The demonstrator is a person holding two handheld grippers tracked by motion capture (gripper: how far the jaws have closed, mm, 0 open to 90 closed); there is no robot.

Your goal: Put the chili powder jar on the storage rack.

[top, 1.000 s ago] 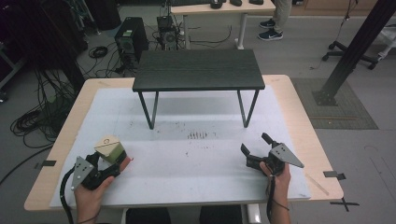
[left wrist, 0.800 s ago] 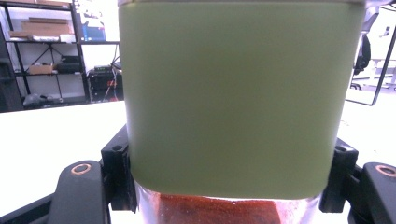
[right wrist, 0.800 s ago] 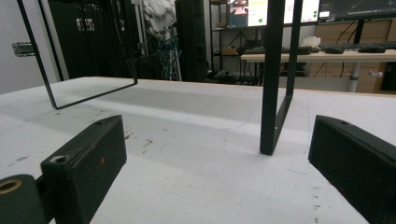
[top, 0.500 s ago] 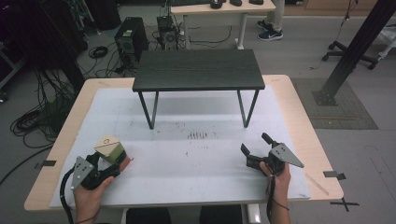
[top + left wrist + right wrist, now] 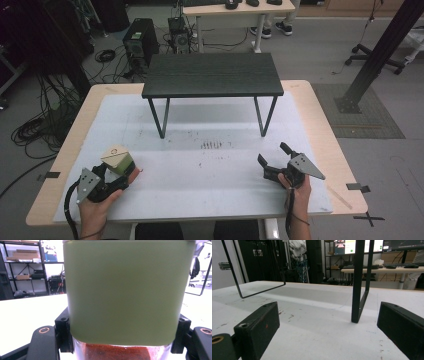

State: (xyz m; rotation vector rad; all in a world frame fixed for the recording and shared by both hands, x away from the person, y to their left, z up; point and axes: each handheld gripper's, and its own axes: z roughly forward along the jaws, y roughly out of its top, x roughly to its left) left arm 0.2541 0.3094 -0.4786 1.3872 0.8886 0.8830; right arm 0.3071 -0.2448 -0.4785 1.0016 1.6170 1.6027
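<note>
Near the table's front left corner, a hand holds my left gripper (image 5: 119,170) shut on a jar (image 5: 117,160) with a tan top and a green body. In the left gripper view the jar (image 5: 127,290) fills the space between the jaws; its green band sits above clear glass with red-orange contents (image 5: 117,352). At the front right, my right gripper (image 5: 272,153) lies low on the white table cover (image 5: 210,175), open, with nothing between its jaws. In the right gripper view its two black jaws (image 5: 329,325) stand wide apart over the bare surface.
A small black table (image 5: 212,75) on thin metal legs stands at the back middle of the white cover; one leg (image 5: 358,290) rises just ahead of my right gripper. Dark scuff marks (image 5: 212,145) dot the centre. Cables and computer cases lie on the floor behind.
</note>
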